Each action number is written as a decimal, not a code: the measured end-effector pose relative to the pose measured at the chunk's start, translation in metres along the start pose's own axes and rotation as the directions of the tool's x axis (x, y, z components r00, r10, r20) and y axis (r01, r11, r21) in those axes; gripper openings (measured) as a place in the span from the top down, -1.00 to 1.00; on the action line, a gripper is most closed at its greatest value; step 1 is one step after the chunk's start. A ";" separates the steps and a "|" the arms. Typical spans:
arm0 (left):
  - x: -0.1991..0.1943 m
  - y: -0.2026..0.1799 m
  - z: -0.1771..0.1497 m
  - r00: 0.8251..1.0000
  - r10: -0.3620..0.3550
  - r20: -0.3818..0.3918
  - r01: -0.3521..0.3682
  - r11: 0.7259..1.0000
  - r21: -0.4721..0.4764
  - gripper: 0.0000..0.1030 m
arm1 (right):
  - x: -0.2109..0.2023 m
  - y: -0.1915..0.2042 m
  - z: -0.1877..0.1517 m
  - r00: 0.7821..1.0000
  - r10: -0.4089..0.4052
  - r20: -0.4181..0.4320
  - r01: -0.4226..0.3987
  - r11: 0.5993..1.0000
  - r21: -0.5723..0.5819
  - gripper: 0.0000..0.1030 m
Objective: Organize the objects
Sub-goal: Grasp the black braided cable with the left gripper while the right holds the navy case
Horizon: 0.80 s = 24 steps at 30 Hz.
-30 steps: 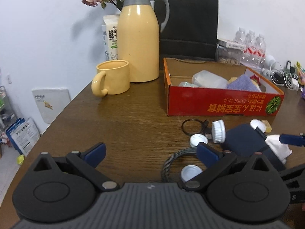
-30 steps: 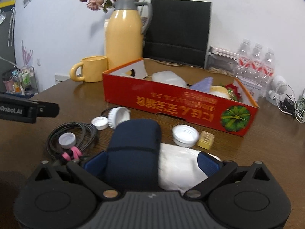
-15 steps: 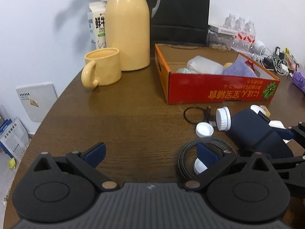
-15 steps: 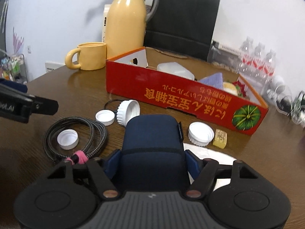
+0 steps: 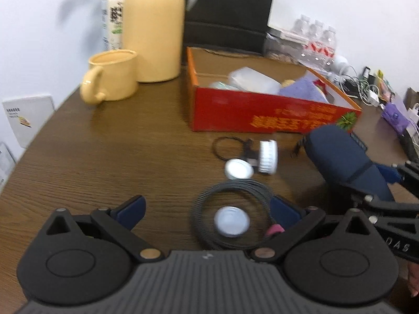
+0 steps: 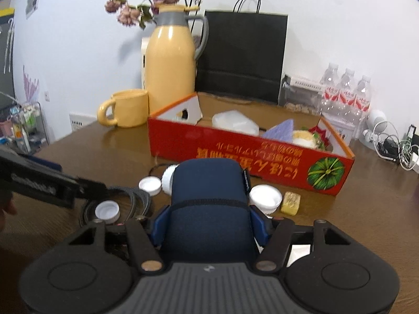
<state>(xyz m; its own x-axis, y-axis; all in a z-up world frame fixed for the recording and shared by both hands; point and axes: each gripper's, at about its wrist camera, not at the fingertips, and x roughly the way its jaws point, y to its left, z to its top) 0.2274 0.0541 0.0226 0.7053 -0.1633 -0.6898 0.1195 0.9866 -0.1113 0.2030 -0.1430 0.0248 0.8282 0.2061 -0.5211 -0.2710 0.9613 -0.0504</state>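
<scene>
Since a second ago the right gripper (image 6: 209,222) has clamped the navy zip pouch (image 6: 209,196) and lifted it off the white paper; pouch now at 12 o'clock before the red carton (image 6: 235,151). Left gripper (image 5: 207,209) spread, idle over coiled cable (image 5: 233,196) (cap inside). Next, I judge: carry over the carton rim, release

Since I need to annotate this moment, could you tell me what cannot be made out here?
- Right wrist view: the navy pouch held by the right gripper hides the table beneath it.
- Left wrist view: motion blur makes the red box lettering unreadable.
- Both views: the box walls hide part of its contents.
</scene>
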 end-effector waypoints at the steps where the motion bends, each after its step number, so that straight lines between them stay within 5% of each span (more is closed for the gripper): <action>1: 0.002 -0.004 0.000 1.000 -0.005 -0.011 0.005 1.000 -0.001 -1.00 | -0.003 -0.003 0.001 1.000 0.000 0.008 0.000 1.000 0.000 -0.20; 13: 0.026 -0.053 0.002 0.991 0.101 -0.082 -0.093 0.991 0.093 -1.00 | -0.015 -0.060 -0.010 0.999 0.010 0.040 -0.011 1.000 0.024 -0.20; 18: 0.041 -0.054 -0.004 0.981 0.144 -0.129 -0.135 0.988 0.077 -1.00 | -0.008 -0.072 -0.014 0.998 0.045 0.042 -0.047 0.998 0.048 -0.20; 24: 0.043 -0.048 -0.007 0.985 0.146 -0.093 -0.144 0.989 0.025 -1.00 | -0.003 -0.074 -0.022 0.996 0.079 0.033 -0.082 0.994 0.074 -0.20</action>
<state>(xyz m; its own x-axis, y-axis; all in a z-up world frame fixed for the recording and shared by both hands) 0.2472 -0.0004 -0.0064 0.6475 -0.0167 -0.7619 0.0342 0.9994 0.0072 0.2098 -0.2193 0.0115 0.8200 0.2879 -0.4948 -0.3009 0.9521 0.0553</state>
